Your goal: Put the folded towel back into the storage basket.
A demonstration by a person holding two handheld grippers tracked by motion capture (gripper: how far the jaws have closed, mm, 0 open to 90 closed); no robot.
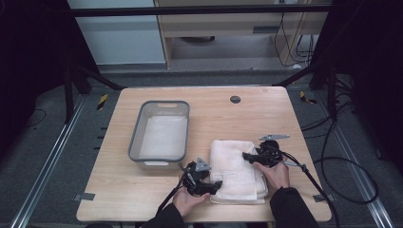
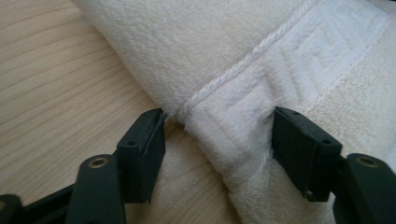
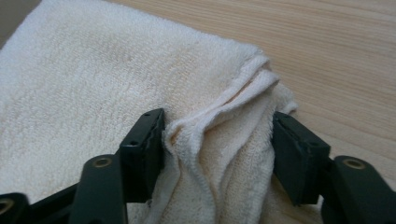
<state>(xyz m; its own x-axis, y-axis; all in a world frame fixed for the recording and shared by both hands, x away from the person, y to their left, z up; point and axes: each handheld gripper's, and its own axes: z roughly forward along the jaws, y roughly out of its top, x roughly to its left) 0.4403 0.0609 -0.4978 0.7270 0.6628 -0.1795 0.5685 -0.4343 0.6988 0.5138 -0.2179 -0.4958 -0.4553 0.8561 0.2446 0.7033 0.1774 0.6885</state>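
Observation:
A folded cream towel [image 1: 235,166] lies on the wooden table [image 1: 275,118] near its front edge. My left gripper [image 1: 216,186] is at the towel's near left corner. In the left gripper view the towel [image 2: 187,46] rises in a ridge with its corded hem between the jaws, and both pads [image 2: 154,140] press on it, so my left gripper [image 2: 218,135] is shut on that corner. My right gripper [image 1: 247,156] sits at the towel's far right edge. In the right gripper view the layered edge of the towel [image 3: 93,70] is bunched between the jaws of my right gripper [image 3: 218,135], squeezed from both sides.
A grey plastic bin [image 1: 135,137] with a pale bottom stands on the table just left of the towel. A dark round grommet [image 1: 235,99] is set into the far part of the tabletop. Cables trail off the table's right side.

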